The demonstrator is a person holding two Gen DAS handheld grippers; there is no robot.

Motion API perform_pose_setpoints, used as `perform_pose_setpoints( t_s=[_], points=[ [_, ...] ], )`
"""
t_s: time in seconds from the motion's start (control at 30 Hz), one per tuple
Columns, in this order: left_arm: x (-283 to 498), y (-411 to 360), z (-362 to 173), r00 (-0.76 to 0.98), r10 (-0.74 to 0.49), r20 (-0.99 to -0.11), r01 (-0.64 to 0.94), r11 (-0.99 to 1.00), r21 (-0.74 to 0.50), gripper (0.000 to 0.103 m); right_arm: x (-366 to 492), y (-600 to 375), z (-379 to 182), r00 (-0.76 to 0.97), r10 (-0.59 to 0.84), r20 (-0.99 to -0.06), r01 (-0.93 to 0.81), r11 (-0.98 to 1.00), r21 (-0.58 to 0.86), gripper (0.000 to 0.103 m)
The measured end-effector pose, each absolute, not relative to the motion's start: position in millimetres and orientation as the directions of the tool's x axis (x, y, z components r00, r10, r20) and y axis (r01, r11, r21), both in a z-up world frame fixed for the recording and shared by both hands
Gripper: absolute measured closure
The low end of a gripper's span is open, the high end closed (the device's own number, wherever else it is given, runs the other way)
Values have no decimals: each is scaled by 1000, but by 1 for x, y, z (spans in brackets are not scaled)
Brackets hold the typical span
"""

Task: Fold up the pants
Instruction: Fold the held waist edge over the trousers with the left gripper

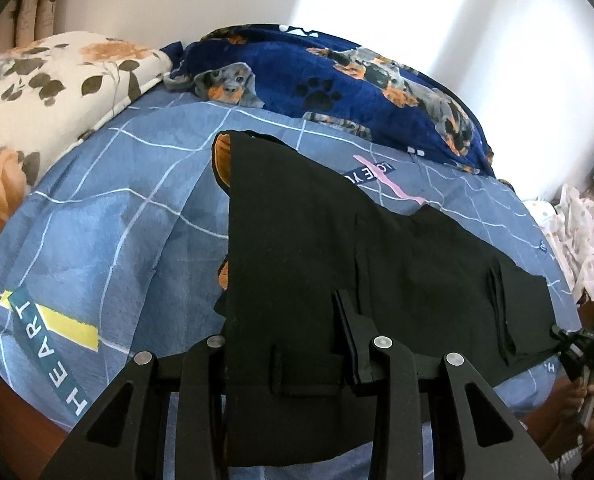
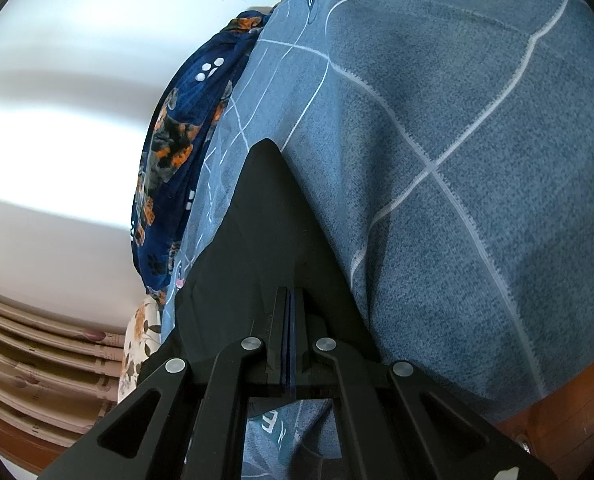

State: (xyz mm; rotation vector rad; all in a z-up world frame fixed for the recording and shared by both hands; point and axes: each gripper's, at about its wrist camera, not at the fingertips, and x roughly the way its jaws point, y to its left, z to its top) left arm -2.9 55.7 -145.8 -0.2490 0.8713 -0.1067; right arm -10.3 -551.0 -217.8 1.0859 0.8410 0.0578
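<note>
Black pants (image 1: pixel 337 240) lie on the blue checked bedsheet (image 1: pixel 109 208), with an orange lining showing at their far left end. My left gripper (image 1: pixel 347 312) is shut on the near edge of the pants, and cloth drapes over the left side of it. My right gripper (image 2: pixel 290 296) is shut on another edge of the black pants (image 2: pixel 257 220), which run away from it to a point. The right gripper also shows in the left wrist view (image 1: pixel 577 344) at the pants' right corner, held by a hand.
A floral pillow (image 1: pixel 49 92) lies at the back left. A dark blue dog-print blanket (image 1: pixel 337 80) is bunched along the back against a white wall. A white spotted cloth (image 1: pixel 581 236) lies at the right edge. Curtains (image 2: pixel 37 348) hang beyond the bed.
</note>
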Motion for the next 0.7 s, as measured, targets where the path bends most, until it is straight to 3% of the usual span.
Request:
perform_pose_setpoints(
  t_s=[0.7],
  points=[
    [-14,36,-117,700,-159,-696,24,980,-199,68,-13,-549,-218,700,426,-573,348,497,795,103]
  ],
)
